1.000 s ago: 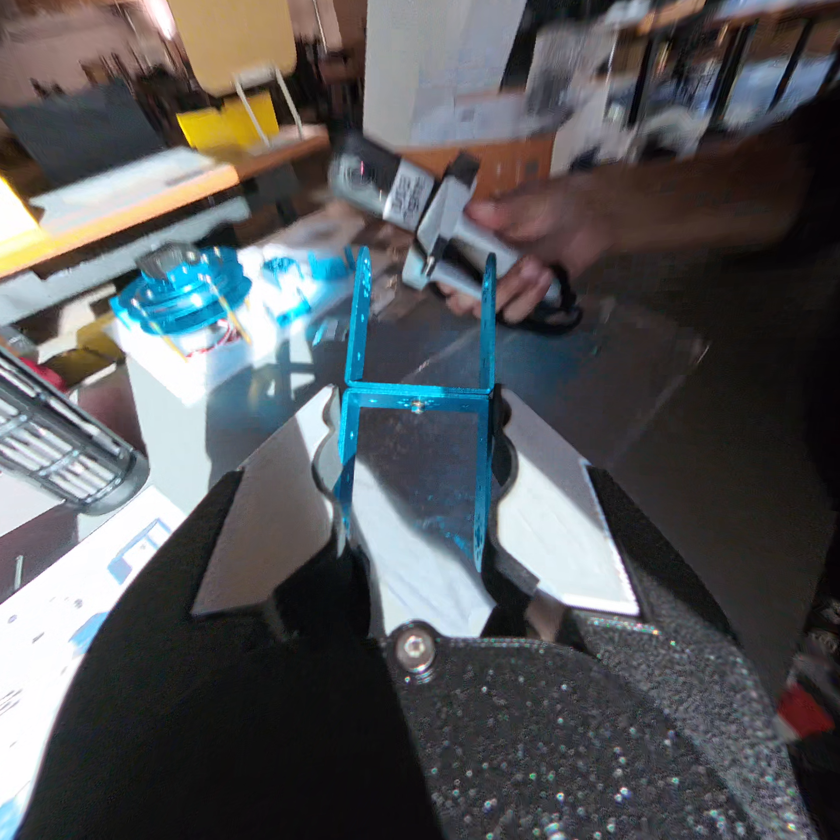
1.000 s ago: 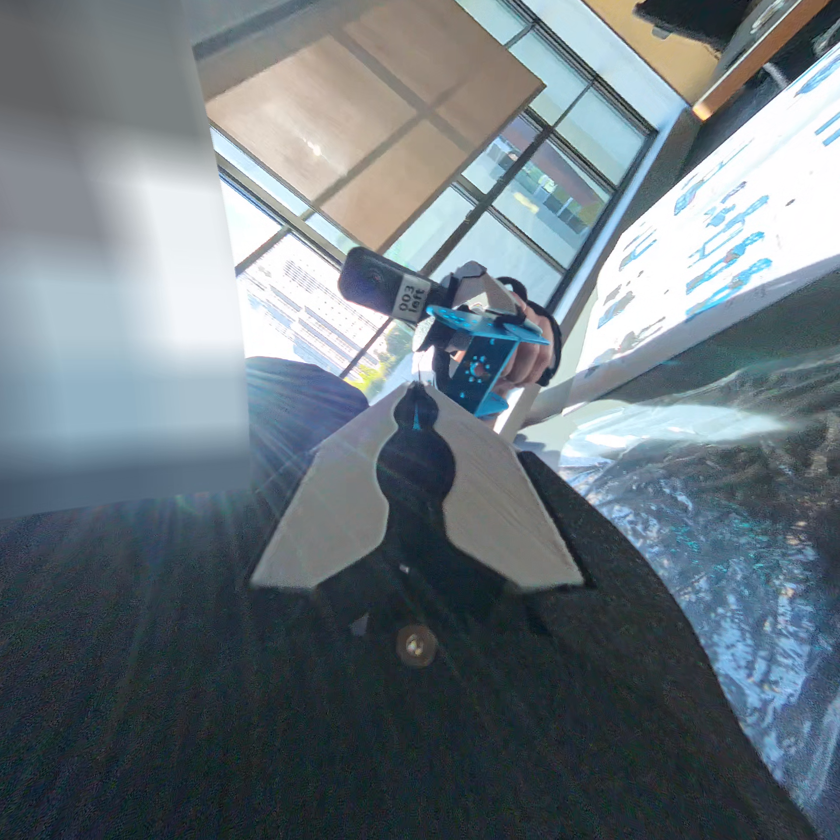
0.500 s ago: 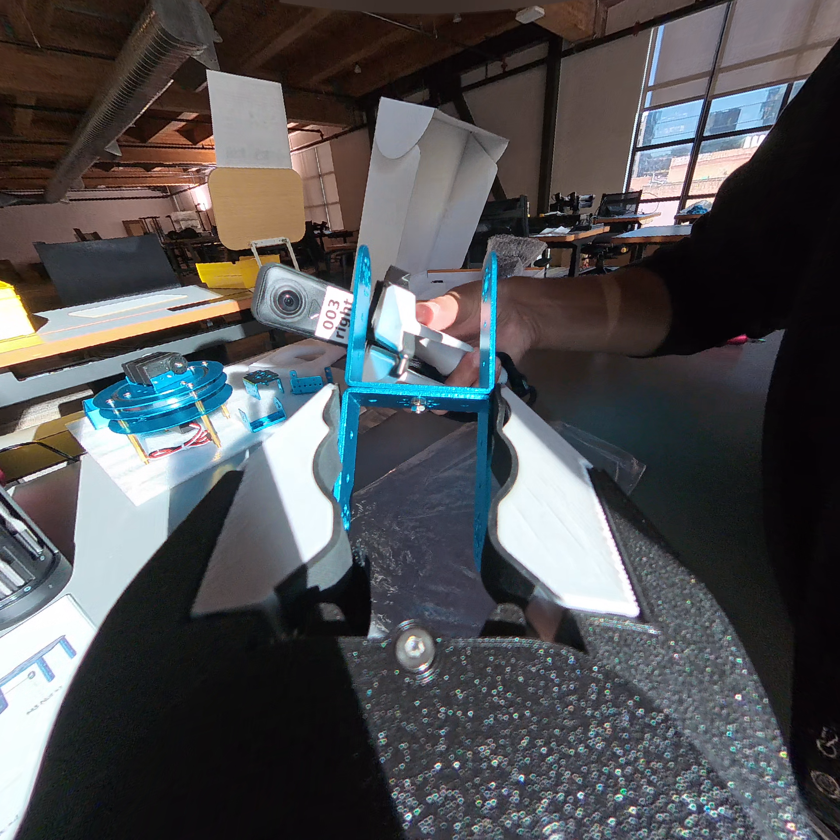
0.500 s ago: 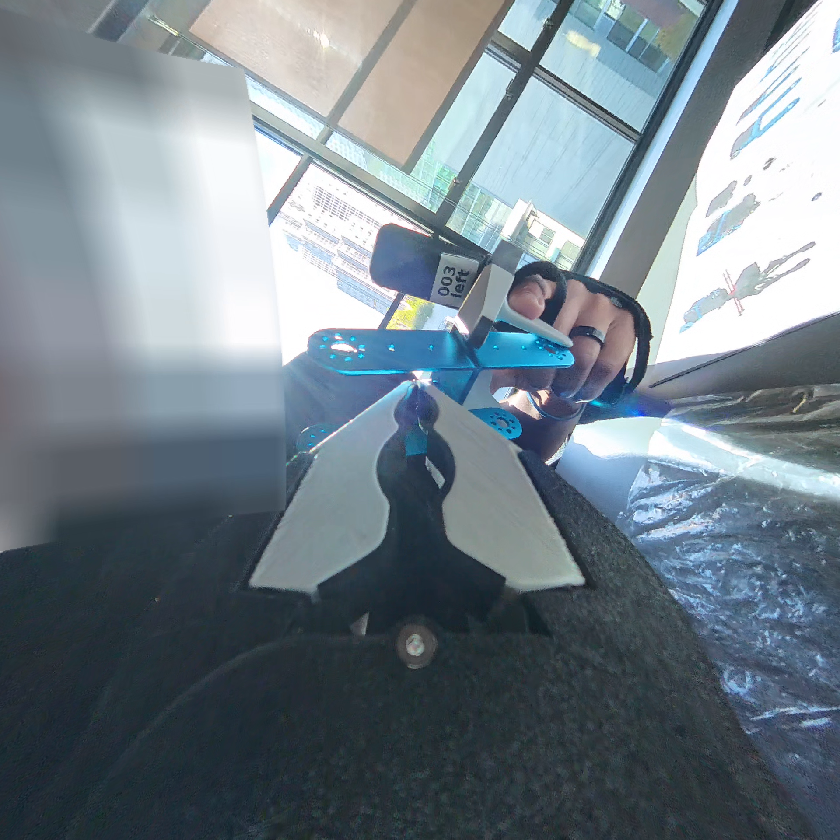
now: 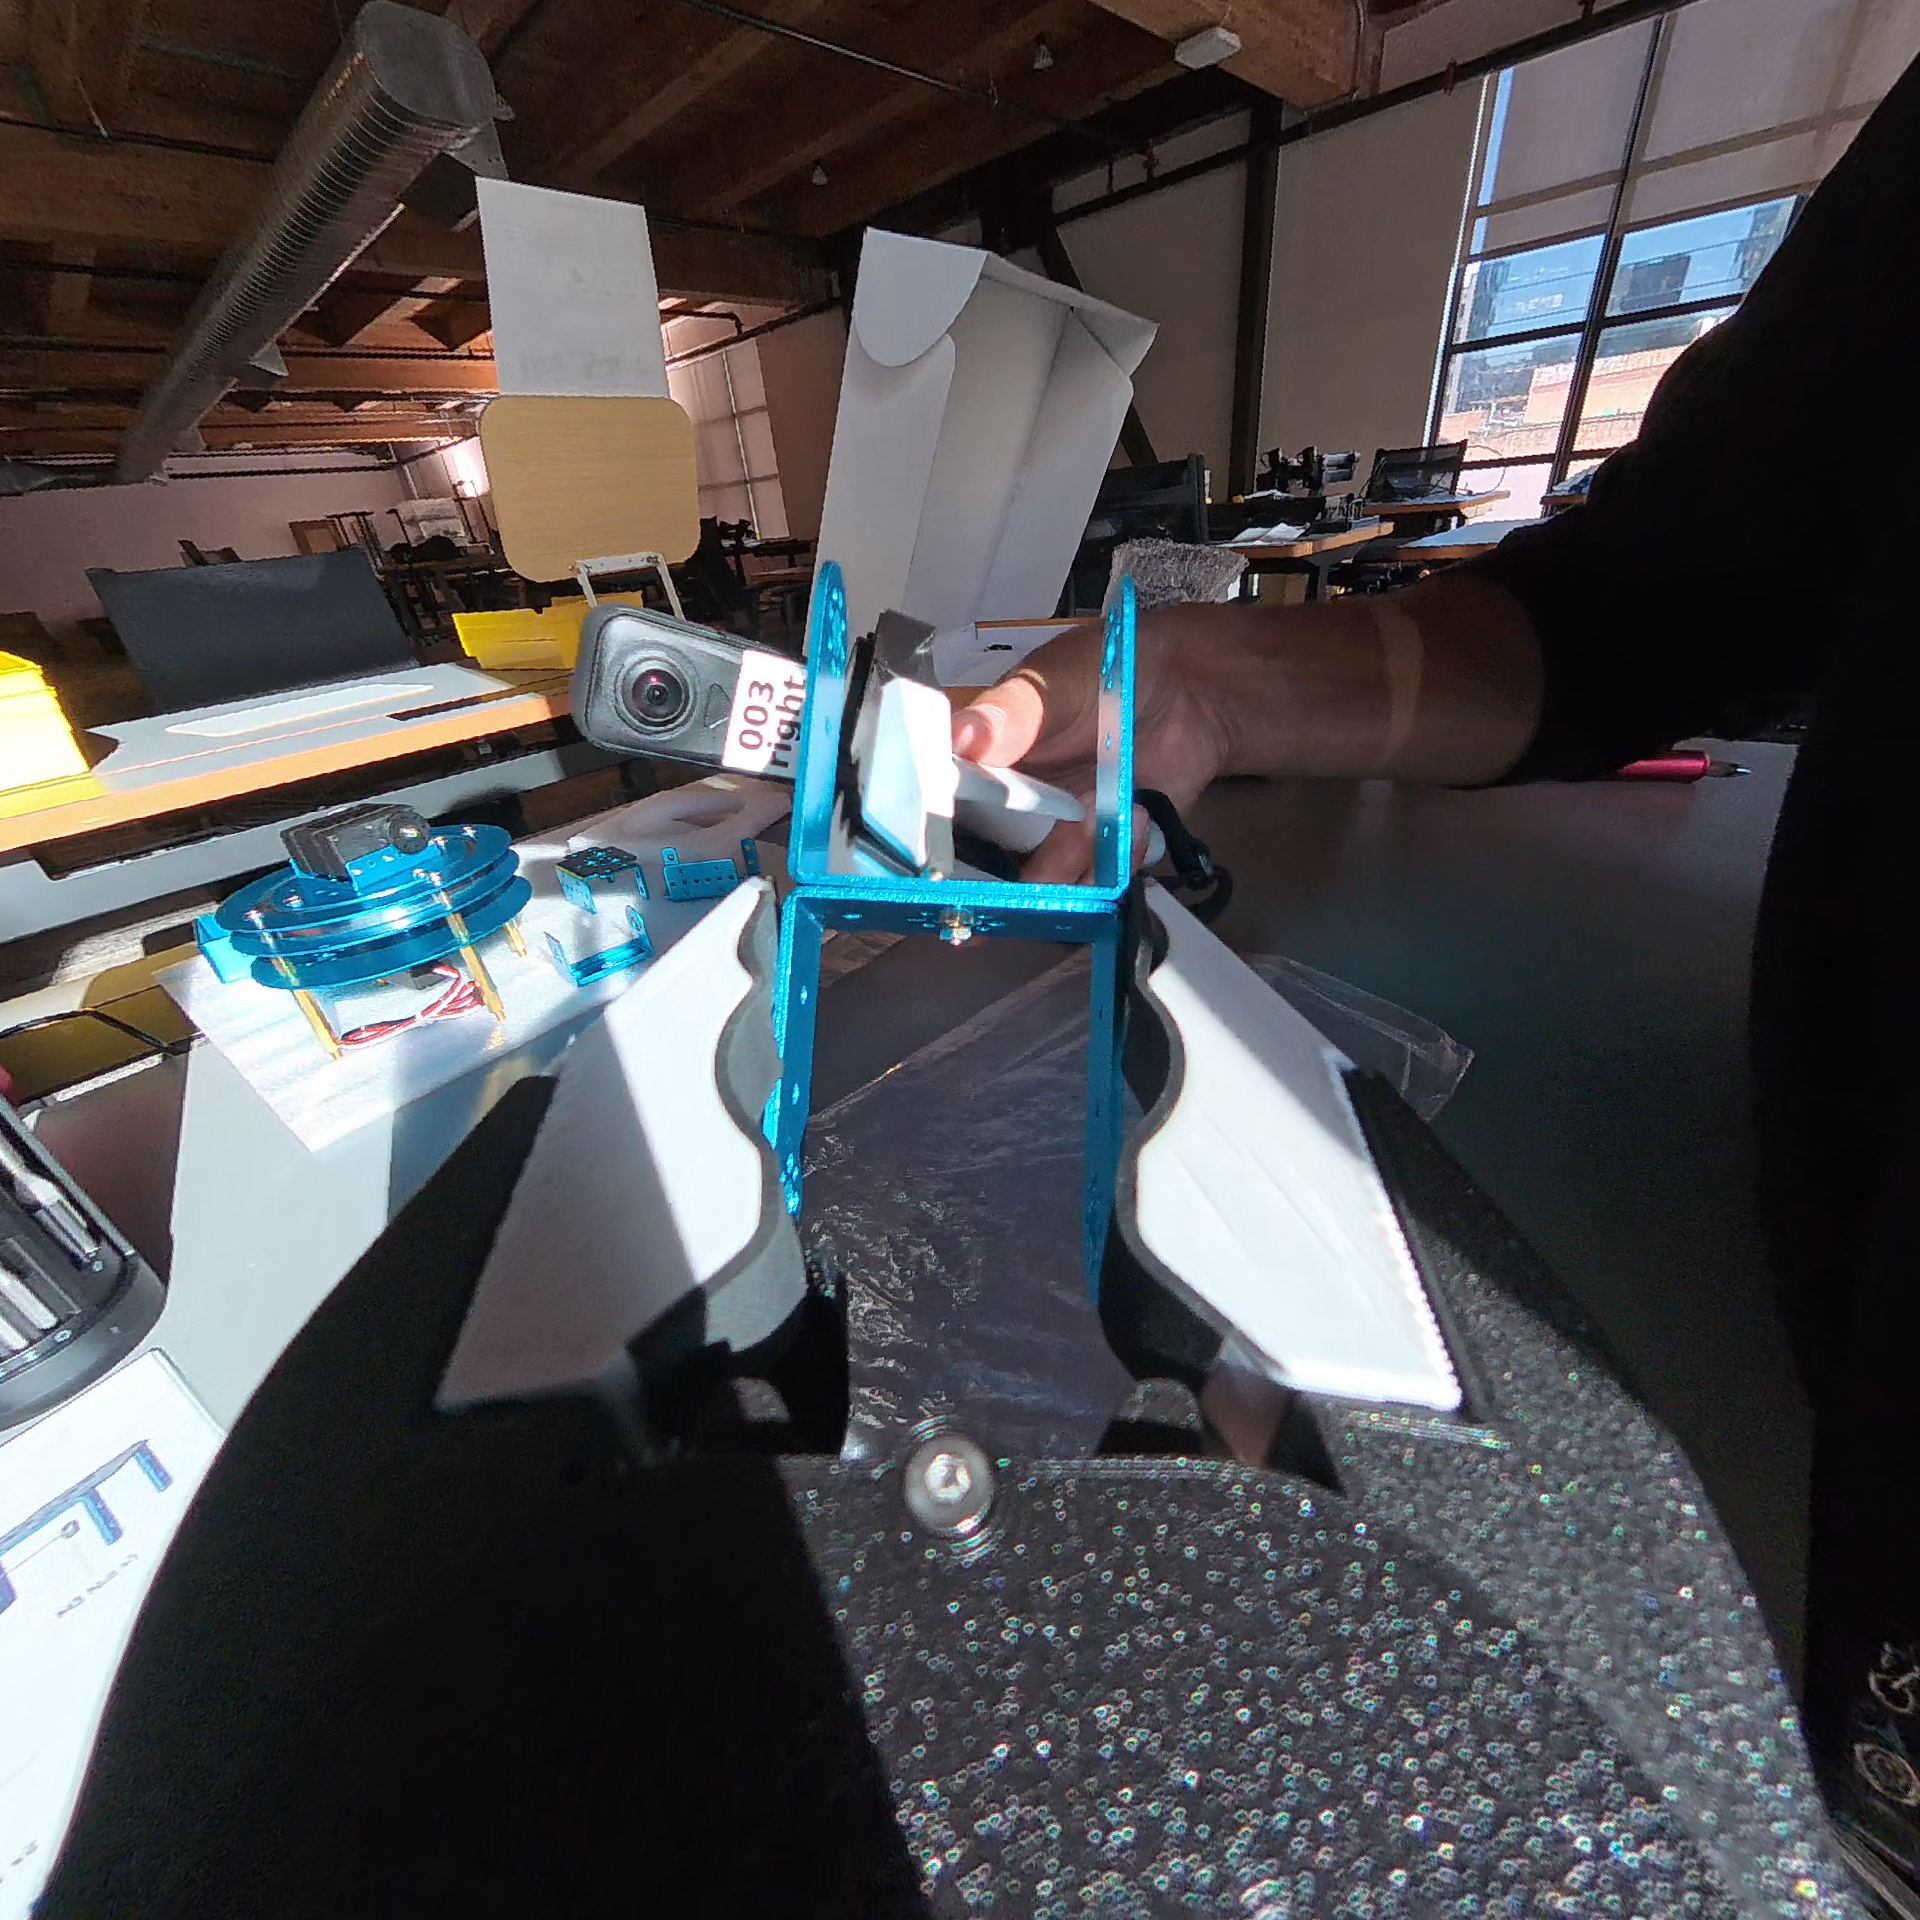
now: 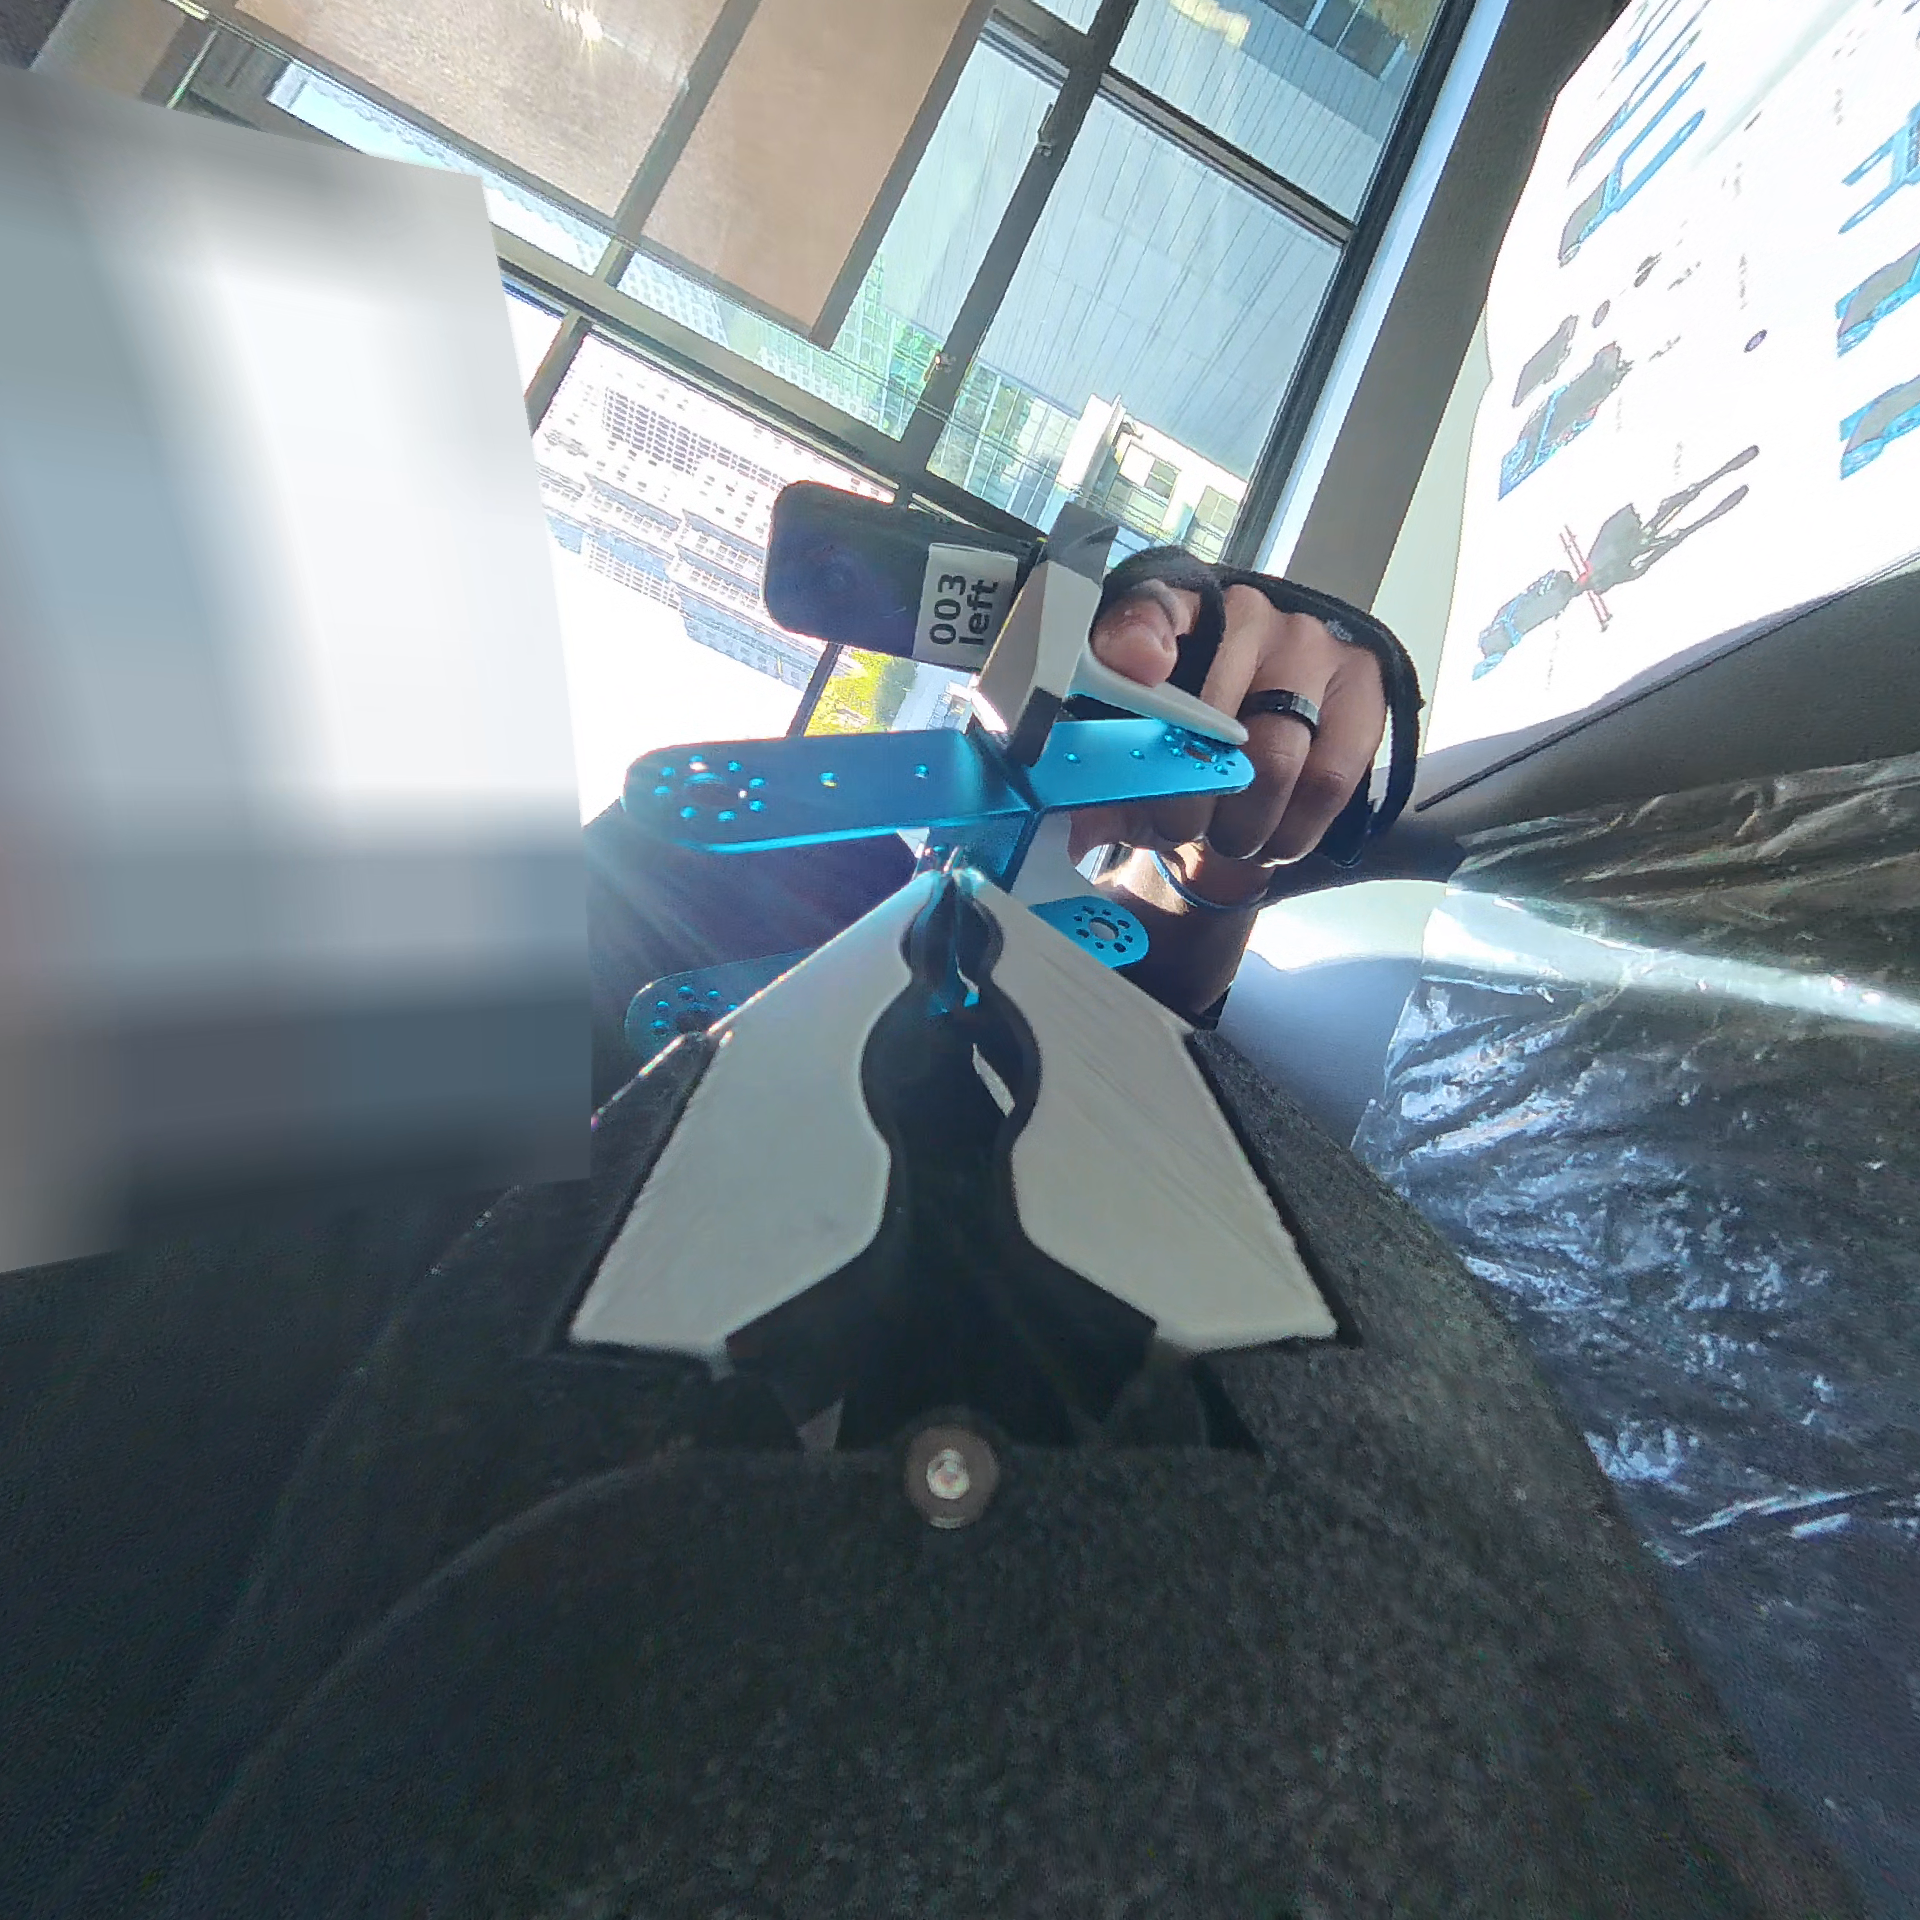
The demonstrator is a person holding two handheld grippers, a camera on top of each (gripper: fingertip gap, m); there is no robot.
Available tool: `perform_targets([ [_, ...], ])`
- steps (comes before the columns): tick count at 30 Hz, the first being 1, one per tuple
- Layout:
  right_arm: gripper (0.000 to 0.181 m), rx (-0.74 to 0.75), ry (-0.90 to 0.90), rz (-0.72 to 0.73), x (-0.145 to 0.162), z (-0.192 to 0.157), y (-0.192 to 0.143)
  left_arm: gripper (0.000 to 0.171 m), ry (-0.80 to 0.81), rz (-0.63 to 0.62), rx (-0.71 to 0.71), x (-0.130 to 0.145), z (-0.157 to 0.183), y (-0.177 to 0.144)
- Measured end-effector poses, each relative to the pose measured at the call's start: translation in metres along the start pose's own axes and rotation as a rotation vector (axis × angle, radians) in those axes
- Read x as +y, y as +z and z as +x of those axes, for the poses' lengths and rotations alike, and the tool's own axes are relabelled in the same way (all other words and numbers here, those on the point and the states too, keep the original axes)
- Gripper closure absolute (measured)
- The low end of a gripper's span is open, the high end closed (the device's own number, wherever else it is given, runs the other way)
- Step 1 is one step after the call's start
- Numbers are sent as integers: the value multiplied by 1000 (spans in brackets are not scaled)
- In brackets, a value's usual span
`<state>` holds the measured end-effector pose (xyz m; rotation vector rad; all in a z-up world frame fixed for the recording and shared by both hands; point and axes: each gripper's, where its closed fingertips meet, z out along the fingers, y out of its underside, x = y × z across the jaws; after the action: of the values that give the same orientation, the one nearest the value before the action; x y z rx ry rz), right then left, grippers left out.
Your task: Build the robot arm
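Observation:
My left gripper (image 5: 951,914) is shut on a blue metal H-shaped bracket (image 5: 1103,1091), pressing its two lower arms from outside. A small screw (image 5: 951,928) sits in the bracket's cross plate. My right gripper (image 6: 951,883) is shut on a small thin part (image 6: 948,992) with a blue glint; I cannot tell what it is. In the left wrist view the right gripper (image 5: 930,862) reaches between the bracket's upper arms, its tip just above the screw. The right wrist view shows the bracket (image 6: 821,790) edge-on, right at my fingertips, with a person's hand (image 6: 1288,727) behind it.
A blue round stacked-plate assembly (image 5: 364,914) and small blue brackets (image 5: 608,935) lie on white foam at the left. A clear plastic bag (image 5: 966,1195) lies under the bracket. An open white box (image 5: 977,436) stands behind. A printed sheet (image 6: 1714,312) lies on the dark table (image 5: 1507,987). My two grippers' fingertips are within a few centimetres of each other.
The left gripper tilted up from facing the table to level, still holding the bracket. The right gripper came closer and now reaches between the bracket's upper arms, near the screw.

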<state>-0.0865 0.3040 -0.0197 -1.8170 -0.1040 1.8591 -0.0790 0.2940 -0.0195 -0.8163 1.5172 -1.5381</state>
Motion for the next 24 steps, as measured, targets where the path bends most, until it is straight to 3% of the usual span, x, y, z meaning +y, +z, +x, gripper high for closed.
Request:
perform_targets([
  [16,181,71,-36,-22,1,5,-2,105,35,-55,-10,8,0,4],
  [24,181,182,-152,-43,-8,-3,-1,105,-7,21,-29,-5,-4,4],
])
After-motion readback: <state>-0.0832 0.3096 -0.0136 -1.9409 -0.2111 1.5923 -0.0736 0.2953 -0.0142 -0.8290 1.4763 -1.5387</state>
